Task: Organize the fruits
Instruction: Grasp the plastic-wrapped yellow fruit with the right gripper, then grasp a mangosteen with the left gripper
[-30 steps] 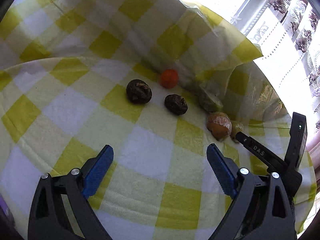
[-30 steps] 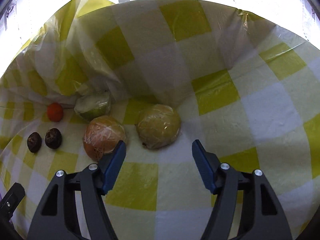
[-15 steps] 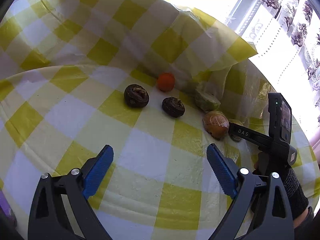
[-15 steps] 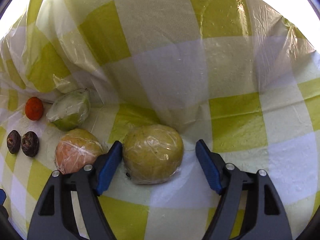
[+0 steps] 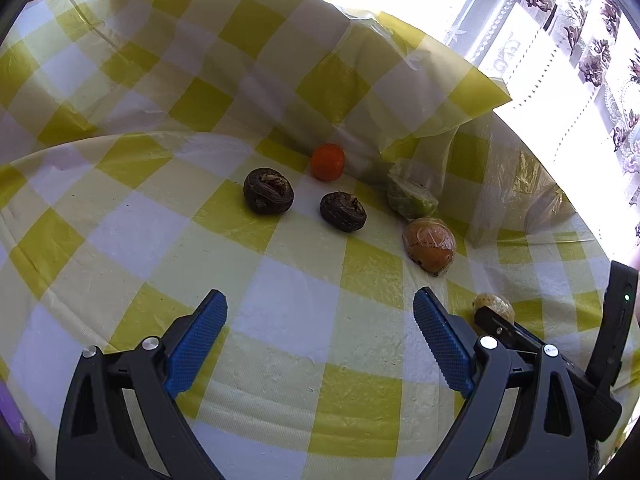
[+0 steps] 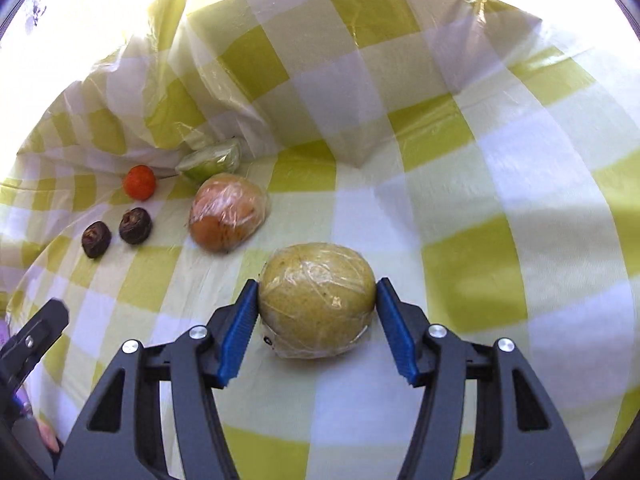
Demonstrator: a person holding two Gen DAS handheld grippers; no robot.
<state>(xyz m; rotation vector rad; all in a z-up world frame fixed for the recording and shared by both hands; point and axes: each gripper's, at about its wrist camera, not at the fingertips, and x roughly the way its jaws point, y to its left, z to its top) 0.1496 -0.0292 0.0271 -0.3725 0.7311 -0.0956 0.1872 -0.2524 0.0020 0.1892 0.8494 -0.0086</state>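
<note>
The right hand-held gripper [image 6: 317, 310] has just been closing its jaws, and its blue pads [image 6: 239, 330] now press on both sides of a yellow-green fruit wrapped in clear film [image 6: 317, 306]. The fruit is clasped between them, right over the yellow-and-white checked cloth [image 6: 500, 208] that covers the table; whether it rests on the cloth or is lifted clear of it I cannot tell. Seen from the left wrist, the same fruit [image 5: 493, 307] peeks out just past the dark tip of the right tool, low at the right.

The left hand-held gripper [image 5: 320, 334] hangs with its jaws spread wide and nothing between them, only bare cloth beneath.

Beyond the clasped fruit, up and to the left, lies an orange-brown fruit in film [image 6: 226, 212], near it but apart. Farther back a green wrapped fruit [image 6: 212, 160] sits against the rumpled fold where the cloth rises. Beside that is a small bright orange fruit [image 6: 139, 182], and nearer the left edge two dark brown wrinkled fruits [image 6: 135, 226] [image 6: 96, 239] lie close together without touching.

Behind the raised cloth, bright window light pours in, and a flowered lace curtain [image 5: 592, 48] hangs at the right of the left wrist view
</note>
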